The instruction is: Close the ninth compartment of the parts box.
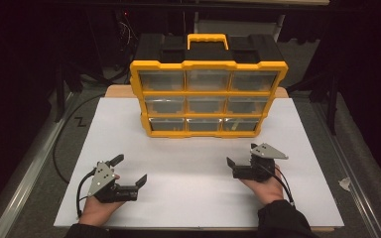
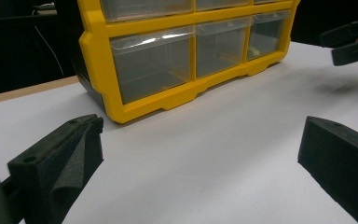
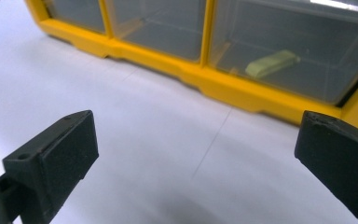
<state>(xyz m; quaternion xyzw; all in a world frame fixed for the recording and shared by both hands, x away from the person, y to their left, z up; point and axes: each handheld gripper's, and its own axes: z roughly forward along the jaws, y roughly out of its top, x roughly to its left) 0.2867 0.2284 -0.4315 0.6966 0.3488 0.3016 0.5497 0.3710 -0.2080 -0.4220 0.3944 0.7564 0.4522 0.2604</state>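
A yellow and black drawer cabinet (image 1: 208,94) with clear drawers and a yellow handle stands upright at the back of the white board (image 1: 193,168). All its drawers look pushed in. A small pale green piece (image 3: 272,63) lies inside the bottom right drawer and also shows faintly through the drawer front as a pale green piece (image 2: 256,48). My left gripper (image 1: 129,169) rests at the front left, open, with nothing between its jaws. My right gripper (image 1: 242,156) sits at the front right, a little short of the cabinet, open and holding nothing. Both point toward the cabinet.
A wooden table edge (image 1: 116,90) shows behind the board. Black cables (image 1: 62,148) run over the dark floor at the left, beside a metal rail (image 1: 27,173). A scrap of paper (image 1: 345,183) lies on the floor at the right. Bare board separates the two grippers.
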